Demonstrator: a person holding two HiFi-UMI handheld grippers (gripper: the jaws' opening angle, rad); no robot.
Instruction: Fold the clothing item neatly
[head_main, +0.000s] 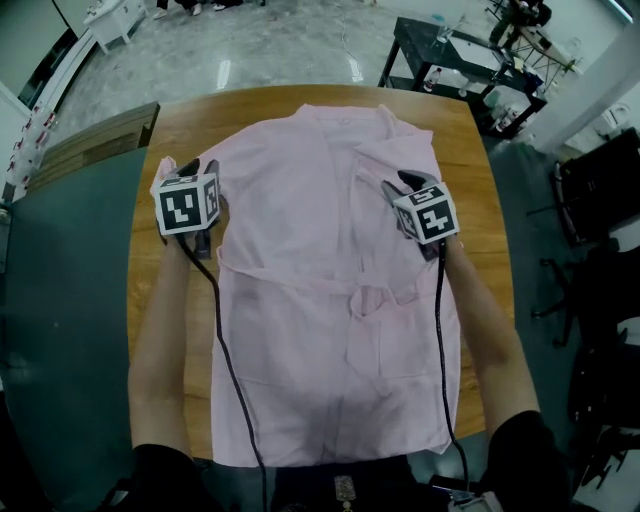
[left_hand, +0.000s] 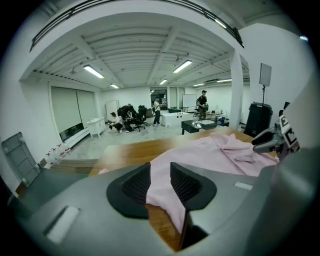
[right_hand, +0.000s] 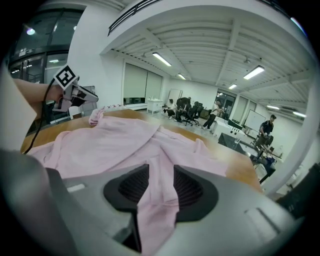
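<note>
Pink cloth, one robe (head_main: 330, 300), lies spread flat on the one wooden table (head_main: 180, 120), collar at the far edge and hem at the near edge, with its one belt (head_main: 300, 275) running across the waist. Two grippers work it. The left gripper (left_hand: 160, 182) stands at the robe's left sleeve edge, its two fingers (left_hand: 137, 185) spread, a fold of the cloth running up through the gap between them and hanging loose below; bare wood shows just left of them. The right gripper (right_hand: 161, 187) stands over the robe's right side, its two fingers (right_hand: 135, 187) also spread, with a strip of the cloth lying between them and the collar ahead of them. Two black cables (head_main: 225, 340) trail back from the grippers across the robe.
</note>
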